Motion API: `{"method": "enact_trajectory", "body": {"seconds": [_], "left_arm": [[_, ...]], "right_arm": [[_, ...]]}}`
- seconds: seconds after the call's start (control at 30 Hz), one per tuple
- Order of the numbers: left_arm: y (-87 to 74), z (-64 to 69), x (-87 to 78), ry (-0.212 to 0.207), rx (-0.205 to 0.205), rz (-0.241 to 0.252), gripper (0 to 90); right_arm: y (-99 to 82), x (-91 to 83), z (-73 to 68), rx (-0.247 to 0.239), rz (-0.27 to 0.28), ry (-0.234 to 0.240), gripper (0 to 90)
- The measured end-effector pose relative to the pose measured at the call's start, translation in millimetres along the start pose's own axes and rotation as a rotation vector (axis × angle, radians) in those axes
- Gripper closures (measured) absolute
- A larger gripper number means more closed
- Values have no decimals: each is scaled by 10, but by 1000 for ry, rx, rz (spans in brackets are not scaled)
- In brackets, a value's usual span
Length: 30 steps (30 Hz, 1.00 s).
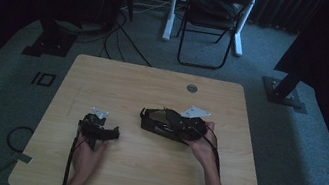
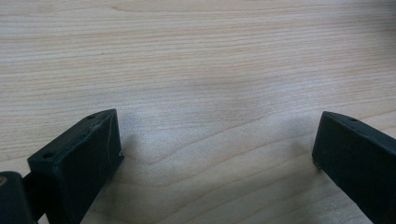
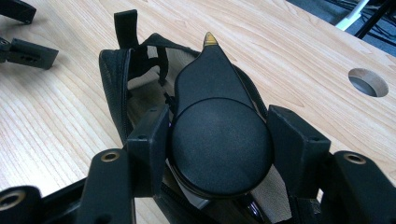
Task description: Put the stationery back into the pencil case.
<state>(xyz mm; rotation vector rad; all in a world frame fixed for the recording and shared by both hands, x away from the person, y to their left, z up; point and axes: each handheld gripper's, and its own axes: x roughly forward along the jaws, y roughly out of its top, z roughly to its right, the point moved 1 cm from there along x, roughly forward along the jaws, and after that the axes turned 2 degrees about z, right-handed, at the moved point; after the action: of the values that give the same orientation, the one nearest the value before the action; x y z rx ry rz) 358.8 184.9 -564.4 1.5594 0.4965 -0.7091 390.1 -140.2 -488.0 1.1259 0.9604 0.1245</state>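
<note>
I am holding the right gripper [image 3: 218,140] closed on a black teardrop-shaped device [image 3: 217,126], its jaws pressing on the round end from both sides while its gold tip is pointing away. The device is sitting over an open black zip case [image 3: 126,84], which is lying on the wooden surface [image 1: 154,83] right of centre. My left gripper [image 2: 217,154] is resting low over bare wood at the near left, jaws standing wide apart with nothing between them.
</note>
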Motion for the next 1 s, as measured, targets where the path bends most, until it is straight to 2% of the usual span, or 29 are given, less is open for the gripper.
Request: {"method": "enact_trajectory", "body": {"seconds": [0.3, 1.0], "left_arm": [[0, -3, -2, 0, 4, -4, 15], [1, -3, -3, 0, 5, -6, 15]], "right_arm": [[-34, 13, -7, -16, -11, 7, 415], [-92, 61, -6, -11, -37, 16, 415]]}}
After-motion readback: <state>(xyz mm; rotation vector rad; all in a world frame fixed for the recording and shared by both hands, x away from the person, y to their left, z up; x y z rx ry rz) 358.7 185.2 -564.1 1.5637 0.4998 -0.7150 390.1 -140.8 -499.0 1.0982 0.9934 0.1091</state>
